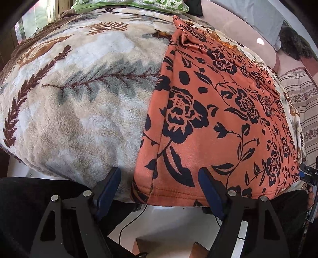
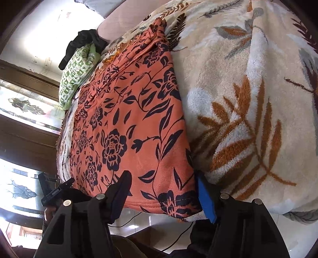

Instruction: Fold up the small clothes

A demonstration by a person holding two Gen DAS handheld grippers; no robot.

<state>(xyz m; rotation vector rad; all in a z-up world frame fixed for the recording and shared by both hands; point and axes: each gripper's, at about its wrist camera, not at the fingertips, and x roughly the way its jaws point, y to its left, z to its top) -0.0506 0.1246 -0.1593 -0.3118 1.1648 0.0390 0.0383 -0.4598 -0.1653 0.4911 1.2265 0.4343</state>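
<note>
Orange floral garment [image 1: 214, 111] lies spread flat on the fleece blanket [image 1: 79, 103], long axis running away from the near hem, which sits at the bed edge. Left wrist view: left gripper [image 1: 159, 178] straddles the near left corner of the hem, jaws apart, pads not pressing cloth. Far end of the garment is bunched. My read: no fold visible yet, this looks like the pre-grasp for the first one; all folds still to do. Right gripper [image 1: 307, 175] shows at the right edge, by the other hem corner. Green patterned cushion [image 1: 129, 5] at the far end of the bed, striped fabric [image 1: 298, 99] off to the right, pale floor below the edge.

Right wrist view: right gripper [image 2: 163, 181] straddles the near right hem corner, jaws apart, blue pad just beside the garment's edge; nothing clamped. Blanket with leaf print fills the right side. Wooden panelling with etched glass [image 2: 23, 103] to the left, dark clothing [image 2: 85, 39] by the cushion, a cable [image 2: 129, 220] on the floor.
</note>
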